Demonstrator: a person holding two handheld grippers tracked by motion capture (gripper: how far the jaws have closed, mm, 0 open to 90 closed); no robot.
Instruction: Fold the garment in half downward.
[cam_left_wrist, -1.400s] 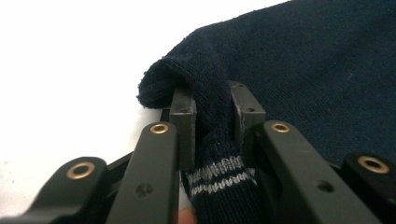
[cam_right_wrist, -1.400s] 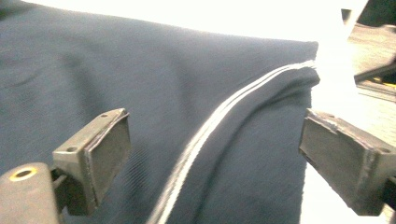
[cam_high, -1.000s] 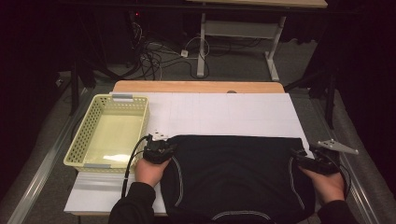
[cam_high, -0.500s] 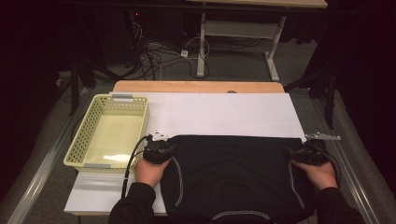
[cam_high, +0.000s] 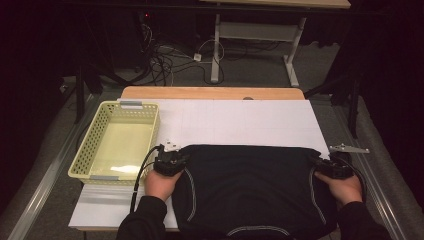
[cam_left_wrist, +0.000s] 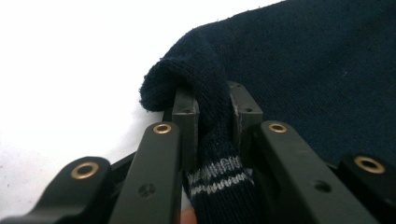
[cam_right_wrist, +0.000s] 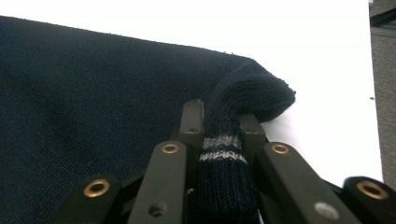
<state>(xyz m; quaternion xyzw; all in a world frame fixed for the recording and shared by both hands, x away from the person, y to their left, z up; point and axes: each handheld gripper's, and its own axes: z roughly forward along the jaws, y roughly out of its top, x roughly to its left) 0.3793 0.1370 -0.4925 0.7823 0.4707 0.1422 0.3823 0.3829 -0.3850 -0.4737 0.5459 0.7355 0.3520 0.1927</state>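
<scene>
The dark sweater (cam_high: 250, 190) is lying flat on the white table (cam_high: 240, 120). The left gripper (cam_high: 169, 161) is pinching its left corner. The right gripper (cam_high: 332, 167), jaws just closing, is clamping the right corner.

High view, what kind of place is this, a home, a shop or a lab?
Most likely a lab or recording workspace, not a home. A white-covered table holds just a dark knit garment and a yellow basket, loose cables lie on the floor behind, and dark curtains appear to close the area in.
</scene>
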